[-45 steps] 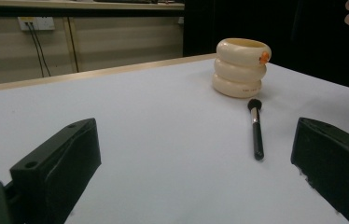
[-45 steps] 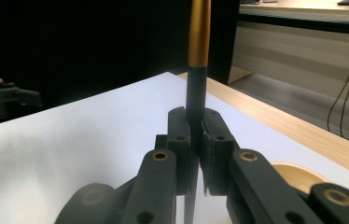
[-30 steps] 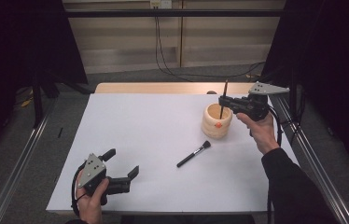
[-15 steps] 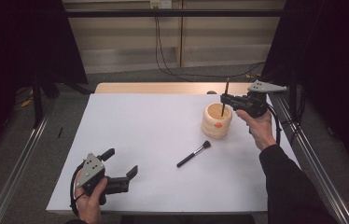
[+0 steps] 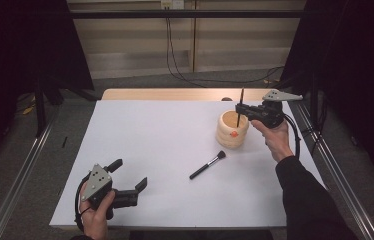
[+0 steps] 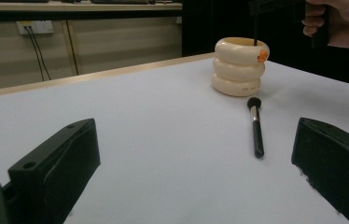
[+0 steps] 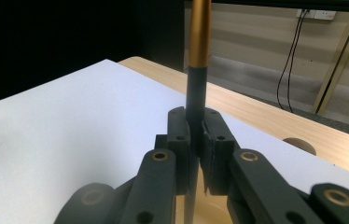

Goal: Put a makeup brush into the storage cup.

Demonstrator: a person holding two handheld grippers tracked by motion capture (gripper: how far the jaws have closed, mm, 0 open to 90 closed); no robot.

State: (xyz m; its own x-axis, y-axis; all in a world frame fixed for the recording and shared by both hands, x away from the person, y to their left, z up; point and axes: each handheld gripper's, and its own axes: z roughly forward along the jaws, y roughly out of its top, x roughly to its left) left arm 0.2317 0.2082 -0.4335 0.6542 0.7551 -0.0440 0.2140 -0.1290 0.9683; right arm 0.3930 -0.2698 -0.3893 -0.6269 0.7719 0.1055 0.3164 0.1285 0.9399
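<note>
right gripper jaws clamp brush | over holder

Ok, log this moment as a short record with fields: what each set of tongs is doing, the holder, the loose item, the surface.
right tongs: shut on a thin dark brush handle with a gold band, held upright over the holder
left tongs: open, nothing between them, low at the near left of the table
holder: cream ringed round holder with an orange spot, upright at the far right
loose item: black makeup brush, lying flat in front of the holder
surface: white table top
</note>
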